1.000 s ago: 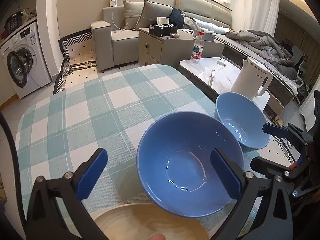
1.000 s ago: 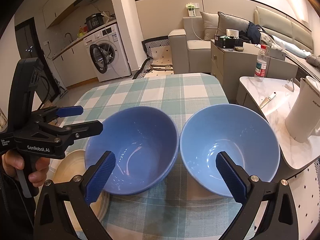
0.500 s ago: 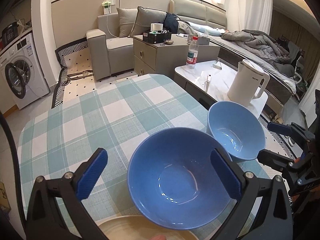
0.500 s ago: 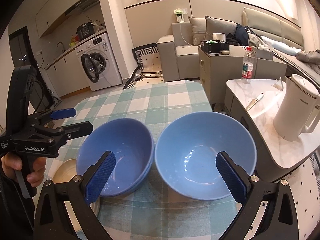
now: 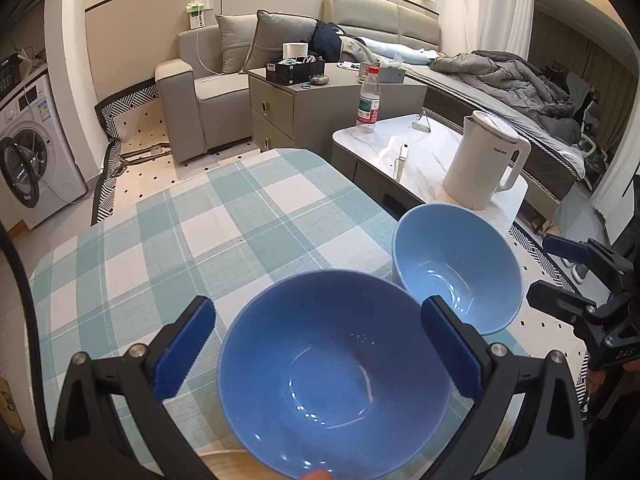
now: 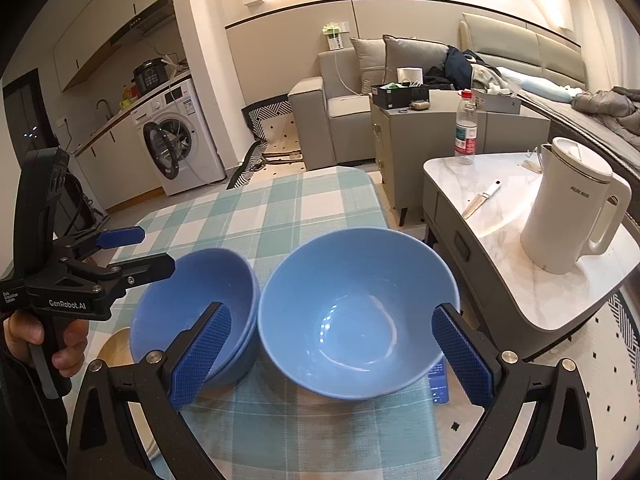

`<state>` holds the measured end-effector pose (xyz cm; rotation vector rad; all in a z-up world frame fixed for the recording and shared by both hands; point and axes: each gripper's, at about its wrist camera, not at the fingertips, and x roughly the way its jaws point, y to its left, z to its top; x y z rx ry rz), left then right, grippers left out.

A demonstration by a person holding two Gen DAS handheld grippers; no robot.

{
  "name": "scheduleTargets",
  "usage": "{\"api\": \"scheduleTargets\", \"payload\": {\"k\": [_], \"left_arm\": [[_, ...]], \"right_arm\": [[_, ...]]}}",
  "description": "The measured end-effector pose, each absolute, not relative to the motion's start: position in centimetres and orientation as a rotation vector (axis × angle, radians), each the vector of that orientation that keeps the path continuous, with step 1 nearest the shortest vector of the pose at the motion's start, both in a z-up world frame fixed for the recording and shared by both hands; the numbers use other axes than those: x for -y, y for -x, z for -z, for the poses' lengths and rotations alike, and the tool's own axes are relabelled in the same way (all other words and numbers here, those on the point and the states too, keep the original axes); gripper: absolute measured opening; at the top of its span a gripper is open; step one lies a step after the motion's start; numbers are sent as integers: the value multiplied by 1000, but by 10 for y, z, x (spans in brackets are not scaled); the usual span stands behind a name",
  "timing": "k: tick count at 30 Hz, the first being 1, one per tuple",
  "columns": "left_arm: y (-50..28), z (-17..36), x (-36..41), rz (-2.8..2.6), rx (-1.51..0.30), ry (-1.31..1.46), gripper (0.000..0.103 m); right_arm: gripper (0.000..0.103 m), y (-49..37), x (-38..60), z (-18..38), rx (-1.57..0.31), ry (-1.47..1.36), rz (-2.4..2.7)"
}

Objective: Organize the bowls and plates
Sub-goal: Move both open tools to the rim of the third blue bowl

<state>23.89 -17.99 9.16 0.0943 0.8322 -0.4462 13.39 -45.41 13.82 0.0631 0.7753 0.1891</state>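
Note:
Two blue bowls stand side by side on the checked table [image 5: 192,248]. The darker bowl [image 5: 336,376] lies between the wide-open jaws of my left gripper [image 5: 320,352], untouched; it also shows in the right wrist view [image 6: 192,312], where it looks like a stack of two. The lighter bowl [image 6: 360,312] lies between the open jaws of my right gripper [image 6: 332,356], near the table's right edge; it also shows in the left wrist view [image 5: 456,268]. A beige plate [image 6: 114,350] lies at the near left, mostly hidden.
A marble side table [image 6: 512,216] stands to the right with a white kettle [image 6: 568,208], a water bottle [image 6: 466,128] and a knife [image 6: 480,204]. A washing machine [image 6: 176,148], a sofa and a cabinet lie beyond the table.
Both grippers have pulled back and risen, so the bowls sit lower and further in view. The bowls have not moved. Both grippers stay open.

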Motion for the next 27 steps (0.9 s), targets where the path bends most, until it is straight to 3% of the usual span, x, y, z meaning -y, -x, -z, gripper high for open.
{"api": "scheduleTargets", "payload": {"k": [27], "left_arm": [[-257,-82,225,505,-860,-139,103]], "right_arm": [[102,-141,474,-116,-826,-85,-168]]}}
